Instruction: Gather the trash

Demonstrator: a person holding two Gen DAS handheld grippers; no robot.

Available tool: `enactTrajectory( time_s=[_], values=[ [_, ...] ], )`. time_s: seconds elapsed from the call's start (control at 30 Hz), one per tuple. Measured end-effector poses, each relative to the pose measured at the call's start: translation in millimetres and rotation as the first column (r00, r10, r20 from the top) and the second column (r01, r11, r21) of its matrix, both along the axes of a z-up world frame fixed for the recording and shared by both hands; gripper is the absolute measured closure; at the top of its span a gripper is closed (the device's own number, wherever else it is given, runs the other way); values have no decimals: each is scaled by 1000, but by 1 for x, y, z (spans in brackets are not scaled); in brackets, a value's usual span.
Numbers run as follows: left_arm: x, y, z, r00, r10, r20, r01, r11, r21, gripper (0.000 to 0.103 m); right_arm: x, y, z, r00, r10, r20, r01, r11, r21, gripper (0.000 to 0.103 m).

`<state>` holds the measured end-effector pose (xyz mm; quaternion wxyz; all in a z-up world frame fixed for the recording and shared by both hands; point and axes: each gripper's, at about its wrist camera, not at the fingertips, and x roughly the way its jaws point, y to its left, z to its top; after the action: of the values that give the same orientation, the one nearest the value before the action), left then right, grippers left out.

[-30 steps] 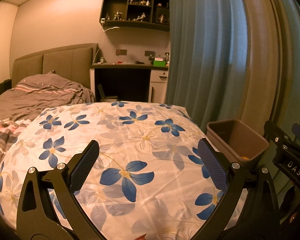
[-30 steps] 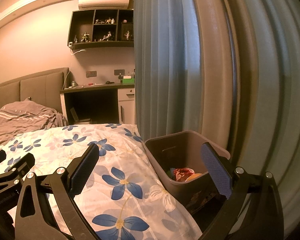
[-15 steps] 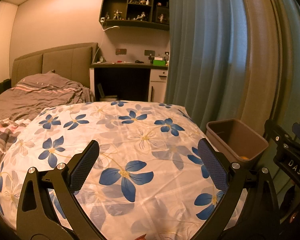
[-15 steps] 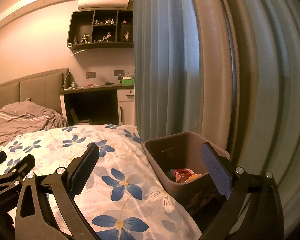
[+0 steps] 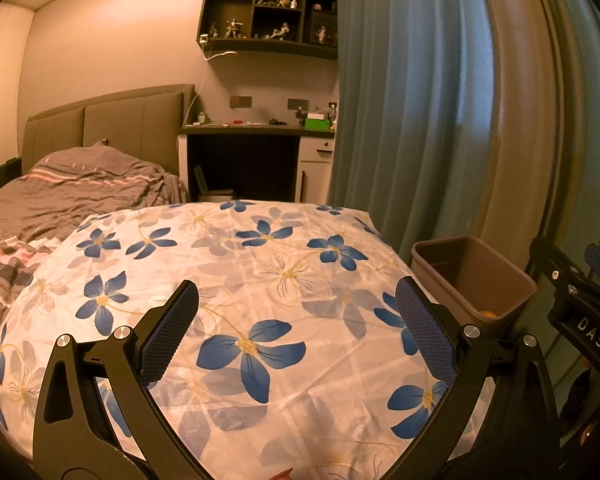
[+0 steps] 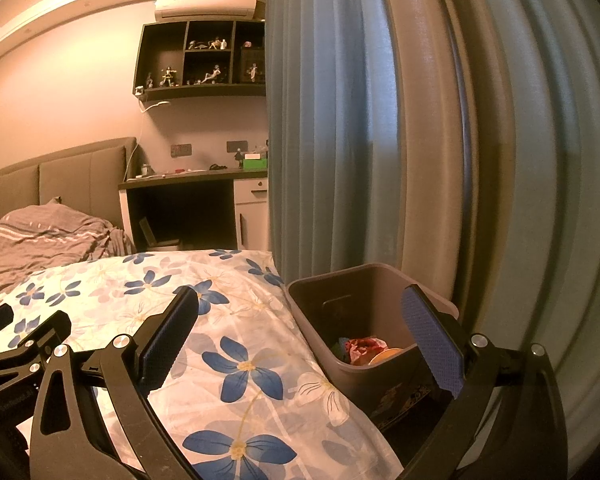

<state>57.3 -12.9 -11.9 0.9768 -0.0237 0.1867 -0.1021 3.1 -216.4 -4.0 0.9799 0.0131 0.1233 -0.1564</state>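
Left gripper and right gripper are held spread wide, nothing clamped. Floral quilt below is seen bare. Trash lies in the brown bin beside the bed: crumpled, judged light and soft; any raised fold would be pinched.

Bin, apparently holding trash, stands right of bed.

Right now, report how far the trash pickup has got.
Done: the brown bin beside the bed already holds crumpled red trash and something orange. In hand: nothing; the left gripper and the right gripper both have jaws spread wide and empty. Left: no loose trash shows on the floral quilt, so the job looks about finished.
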Motion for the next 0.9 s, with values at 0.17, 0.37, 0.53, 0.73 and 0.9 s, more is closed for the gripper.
enactTrajectory(
  time_s=[0.17, 0.37, 0.53, 0.73, 0.9],
  values=[
    [0, 0, 0, 1000, -1, 0, 1, 1000, 0, 6, 0, 0, 0, 1000, -2, 1, 2, 1000, 0, 6],
    [0, 0, 0, 1000, -2, -1, 2, 1000, 1, 6, 0, 0, 0, 1000, -1, 0, 1, 1000, 1, 6],
    [0, 0, 0, 1000, -2, 0, 2, 1000, 0, 6, 0, -1, 1, 1000, -2, 1, 2, 1000, 0, 6],
    [0, 0, 1, 1000, -5, -1, 5, 1000, 0, 6, 0, -2, 2, 1000, -2, 0, 2, 1000, -1, 6],
    [-2, -2, 0, 1000, -8, 1, 8, 1000, -4, 6, 0, -1, 1, 1000, -2, 0, 2, 1000, 1, 6]
  ],
)
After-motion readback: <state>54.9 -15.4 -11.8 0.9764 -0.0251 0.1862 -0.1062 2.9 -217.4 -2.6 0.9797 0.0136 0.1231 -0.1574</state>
